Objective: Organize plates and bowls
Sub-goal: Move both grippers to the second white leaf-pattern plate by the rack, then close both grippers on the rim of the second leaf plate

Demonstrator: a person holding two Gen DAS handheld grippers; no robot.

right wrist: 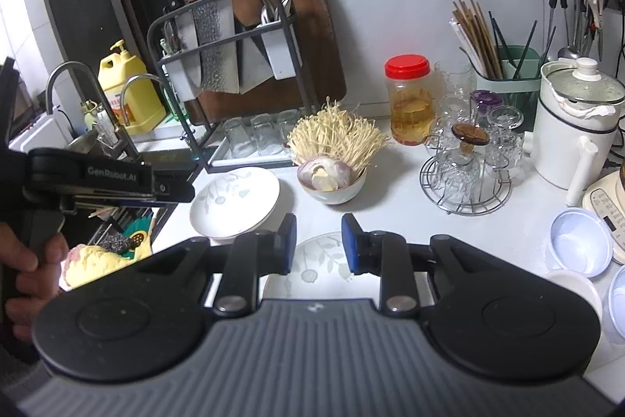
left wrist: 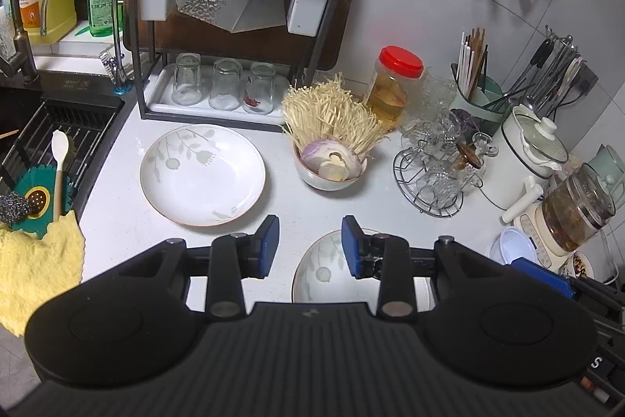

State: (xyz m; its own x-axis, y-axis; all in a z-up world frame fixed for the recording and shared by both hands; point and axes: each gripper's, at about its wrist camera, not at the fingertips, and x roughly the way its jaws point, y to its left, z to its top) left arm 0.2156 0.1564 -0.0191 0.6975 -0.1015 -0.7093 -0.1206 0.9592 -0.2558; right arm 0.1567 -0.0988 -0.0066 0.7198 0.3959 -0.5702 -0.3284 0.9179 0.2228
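Note:
A white floral plate lies on the counter in front of the dish rack; it also shows in the right wrist view. A second floral plate lies nearer, partly hidden under my grippers. A white bowl holds onion and enoki mushrooms. My left gripper is open and empty above the near plate's left edge. My right gripper is open and empty above the same plate. Plastic bowls stand at the right.
A black dish rack with upturned glasses stands behind. The sink with a yellow cloth is at the left. A red-lidded jar, a wire glass holder, a white pot and a chopstick holder crowd the right.

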